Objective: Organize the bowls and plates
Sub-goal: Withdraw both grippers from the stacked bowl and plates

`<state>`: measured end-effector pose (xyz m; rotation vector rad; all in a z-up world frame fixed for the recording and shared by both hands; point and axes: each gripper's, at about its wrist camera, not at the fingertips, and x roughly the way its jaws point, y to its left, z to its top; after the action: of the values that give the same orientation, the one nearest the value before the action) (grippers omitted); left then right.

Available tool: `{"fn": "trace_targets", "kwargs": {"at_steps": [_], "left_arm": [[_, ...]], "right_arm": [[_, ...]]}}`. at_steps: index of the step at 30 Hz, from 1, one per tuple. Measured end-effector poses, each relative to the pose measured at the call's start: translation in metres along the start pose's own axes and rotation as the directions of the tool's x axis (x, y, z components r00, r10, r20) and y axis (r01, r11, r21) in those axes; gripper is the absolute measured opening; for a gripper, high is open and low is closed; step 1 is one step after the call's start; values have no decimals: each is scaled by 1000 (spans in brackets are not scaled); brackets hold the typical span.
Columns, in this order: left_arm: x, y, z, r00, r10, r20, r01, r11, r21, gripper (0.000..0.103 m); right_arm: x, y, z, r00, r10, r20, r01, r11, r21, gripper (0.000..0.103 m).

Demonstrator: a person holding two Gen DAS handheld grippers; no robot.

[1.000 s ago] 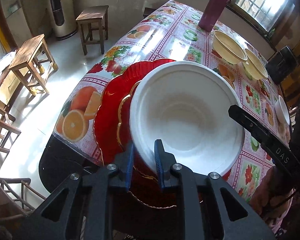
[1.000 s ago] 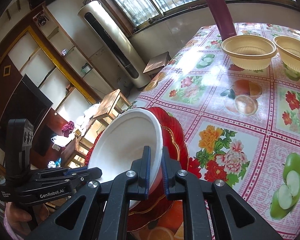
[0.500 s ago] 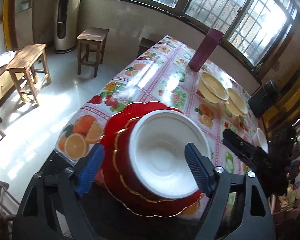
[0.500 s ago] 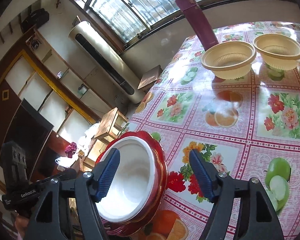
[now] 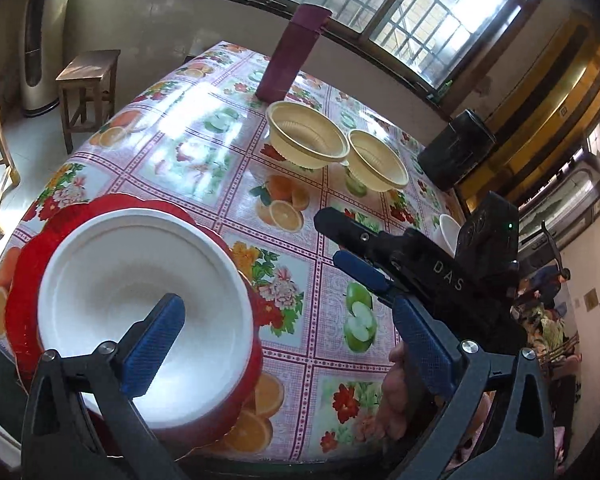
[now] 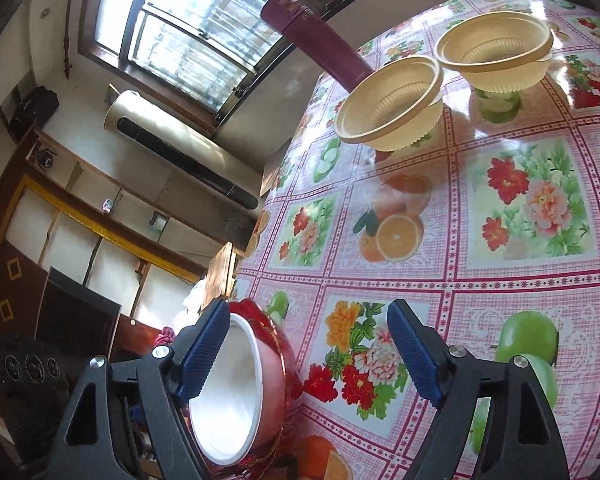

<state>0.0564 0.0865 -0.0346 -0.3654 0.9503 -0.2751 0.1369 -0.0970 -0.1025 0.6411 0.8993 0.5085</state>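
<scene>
White bowl (image 5: 140, 292) sits mouth-up inside the red plate (image 5: 32, 248) at the table (image 5: 204, 168) edge; round, no long axis. Left gripper (image 5: 288, 344) and right gripper (image 6: 312, 356) jaws are opening, gripping nothing.

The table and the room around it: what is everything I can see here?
white bowl: one, white, nested in the red dish at the table's near corner
red dish: one, red with gold trim, under the white bowl
beige bowls: two, cream, side by side near the far end
tall container: one, maroon, upright behind the beige bowls
small white bowl: one, partly hidden behind the right gripper
tablecloth: one, pink with fruit and flowers
wooden stools: two in view, brown, on the floor
left gripper: black with blue pads, jaws opening, nothing between them
right gripper: same build, jaws opening, empty
</scene>
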Motion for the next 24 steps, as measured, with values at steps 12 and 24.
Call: {"fn": "trace_targets", "kwargs": {"at_steps": [12, 24], "left_arm": [[67, -56, 4, 983, 50, -175, -34, 995, 94, 103], [93, -74, 47, 961, 117, -250, -76, 983, 166, 103]], "right_arm": [[-18, -72, 38, 994, -66, 90, 43, 971, 235, 84], [-26, -132, 62, 992, -44, 120, -10, 909, 416, 84]]}}
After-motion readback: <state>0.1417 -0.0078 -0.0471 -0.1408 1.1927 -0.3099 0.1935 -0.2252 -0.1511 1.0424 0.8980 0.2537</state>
